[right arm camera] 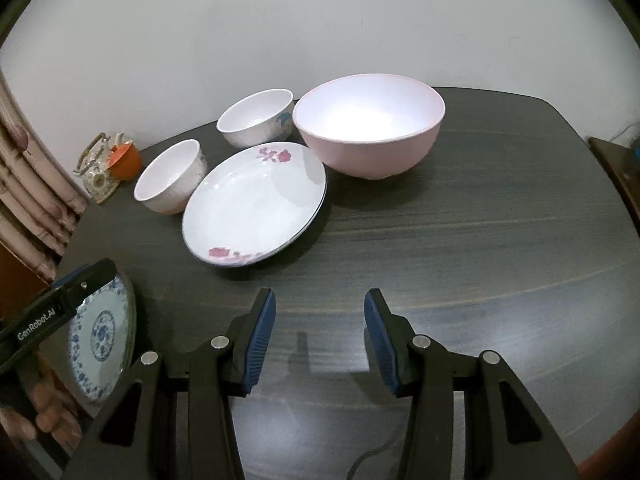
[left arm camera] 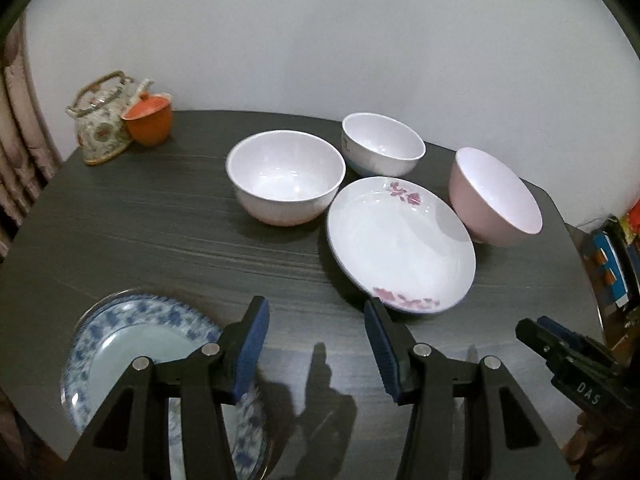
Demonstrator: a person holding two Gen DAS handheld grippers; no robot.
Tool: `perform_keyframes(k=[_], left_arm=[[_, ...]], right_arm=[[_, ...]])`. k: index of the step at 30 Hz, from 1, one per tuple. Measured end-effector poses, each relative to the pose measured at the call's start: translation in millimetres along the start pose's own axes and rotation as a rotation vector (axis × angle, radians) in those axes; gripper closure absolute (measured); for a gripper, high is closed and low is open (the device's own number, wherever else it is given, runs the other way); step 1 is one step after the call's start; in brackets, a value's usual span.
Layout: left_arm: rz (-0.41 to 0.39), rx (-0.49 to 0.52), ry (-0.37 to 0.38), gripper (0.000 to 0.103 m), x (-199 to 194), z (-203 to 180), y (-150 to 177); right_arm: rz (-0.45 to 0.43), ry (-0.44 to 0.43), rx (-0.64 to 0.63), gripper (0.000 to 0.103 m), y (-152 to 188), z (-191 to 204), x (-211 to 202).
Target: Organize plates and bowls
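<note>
Reading "GenRobot.AI", left tongs [right arm camera: 86, 276] hang beside right tongs [right arm camera: 320, 320].

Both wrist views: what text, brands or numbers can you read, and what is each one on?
"DAS": white letters on the black body of the right hand-held gripper, seen from the left wrist.
"GenRobot.AI": white lettering on the left hand-held gripper, seen from the right wrist.
Colourful packages at the right edge: print too blurred to read.
</note>
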State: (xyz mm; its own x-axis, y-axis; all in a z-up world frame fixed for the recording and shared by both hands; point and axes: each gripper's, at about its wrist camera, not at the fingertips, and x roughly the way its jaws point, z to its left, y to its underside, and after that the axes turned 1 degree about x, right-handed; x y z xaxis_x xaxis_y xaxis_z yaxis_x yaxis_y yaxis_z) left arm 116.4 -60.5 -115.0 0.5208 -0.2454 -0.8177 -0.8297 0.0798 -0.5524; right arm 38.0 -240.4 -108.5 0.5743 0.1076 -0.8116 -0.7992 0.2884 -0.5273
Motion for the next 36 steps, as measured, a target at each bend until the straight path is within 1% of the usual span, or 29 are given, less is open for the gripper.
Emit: perform_keyframes(k=[4,10,14,19,23,26,31,32,35,36], left_arm=[[0.03,-0.026,0.039,0.052,24.3,0.3,-15.3],[0.068,-0.069,0.077,0.052,59.3,1.2,-32.5],[0.099,-0.064,0.08,0.052,78.2,0.2,-38.3],[0.127,-0.076,0.083,0.052,95.5,2.4,-45.9],[0.139,-0.043,0.079,0.052,104.9,-1.5,-47.5],[0.156,-0.048,0.089,0.052,111.9,-1.5,-47.3],[0.168,-0.059,0.109,0.054,118.4,-1.2,-48.1],[0.172,-0.062,0.101,0.054,119.4,-0.7,-48.5],[0.178,-0.064,0.102,0.061,123.7,-3.2,-50.3],[0.182,-0.06,0.093,0.066,125.2,-3.2,-50.3]], right_arm=[[0.018,-0.009,-0.008,0.059,-16.7,-5.5,19.2],[0.029,-0.02,-0.013,0.059,-43.5,-12.6,50.7],[0.036,-0.032,-0.031,0.059,-57.0,-12.1,69.6],[0.057,-0.05,-0.033,0.059,-66.9,-9.4,90.4],[0.07,-0.057,-0.022,0.066,-72.8,-9.4,106.4],[0.079,-0.064,-0.028,0.07,-75.2,-9.0,114.4],[0.08,-0.07,-0.022,0.07,-77.3,-10.5,120.1],[0.079,-0.071,-0.021,0.07,-76.5,-11.8,120.3],[0.081,-0.075,-0.021,0.071,-76.8,-12.3,122.9],[0.079,-0.076,-0.021,0.072,-76.8,-12.3,123.1]])
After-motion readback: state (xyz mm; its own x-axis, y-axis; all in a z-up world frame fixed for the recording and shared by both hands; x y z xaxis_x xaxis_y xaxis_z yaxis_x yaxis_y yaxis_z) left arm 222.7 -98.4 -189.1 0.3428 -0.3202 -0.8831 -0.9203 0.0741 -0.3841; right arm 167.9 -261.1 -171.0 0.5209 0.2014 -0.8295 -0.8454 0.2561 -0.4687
